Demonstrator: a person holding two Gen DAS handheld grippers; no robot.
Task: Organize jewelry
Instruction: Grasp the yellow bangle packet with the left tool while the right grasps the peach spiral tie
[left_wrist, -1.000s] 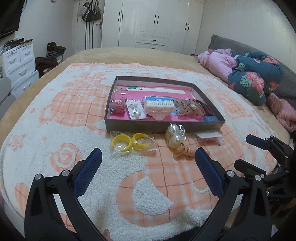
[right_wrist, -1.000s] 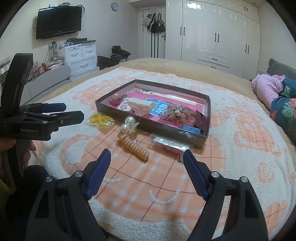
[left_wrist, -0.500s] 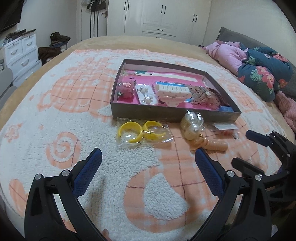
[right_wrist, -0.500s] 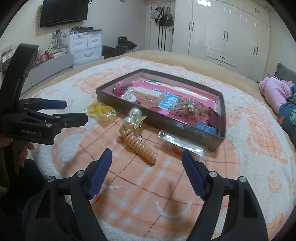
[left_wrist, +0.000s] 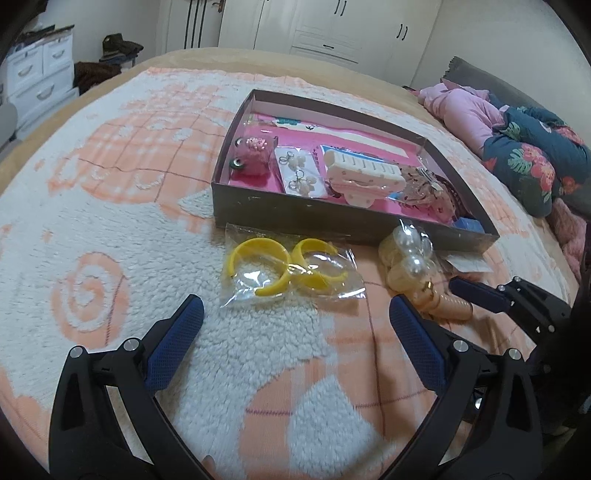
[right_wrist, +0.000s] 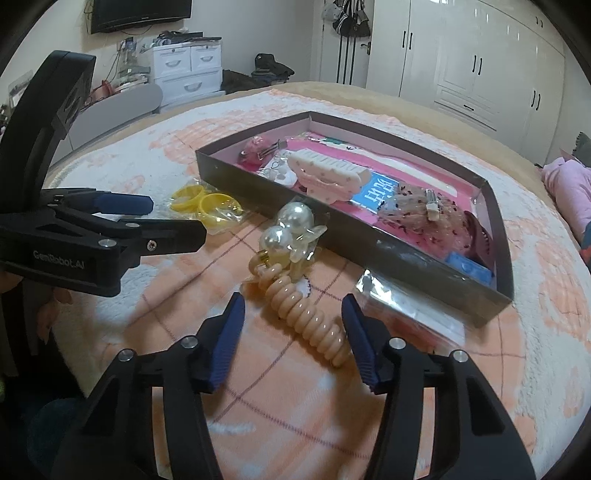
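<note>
A dark shallow box (left_wrist: 332, 218) (right_wrist: 354, 236) with a pink floor holds several hair clips and earrings. In front of it lies a clear bag of yellow bracelets (left_wrist: 284, 269) (right_wrist: 207, 203). Just short of that bag my left gripper (left_wrist: 297, 325) (right_wrist: 173, 219) hangs open, holding nothing. A bagged pearl hair piece (left_wrist: 406, 254) (right_wrist: 291, 229) leans against the box wall, joined to a peach spiral hair tie (left_wrist: 450, 304) (right_wrist: 306, 314). My right gripper (right_wrist: 293, 325) (left_wrist: 480, 295) straddles the spiral tie. Its jaws are closing, with the tie between them and the pads not clearly pressing.
A flat clear packet (right_wrist: 399, 299) (left_wrist: 465, 264) lies by the box's near right corner. Everything rests on a white and orange fleece blanket (left_wrist: 110, 229) over a bed. Pink and floral bedding (left_wrist: 517, 147) is piled at the right; white drawers (right_wrist: 184, 66) stand beyond the bed.
Both grippers have come forward and down toward the items in front of the box. The right jaws have narrowed, and the spiral tie now lies between them.
</note>
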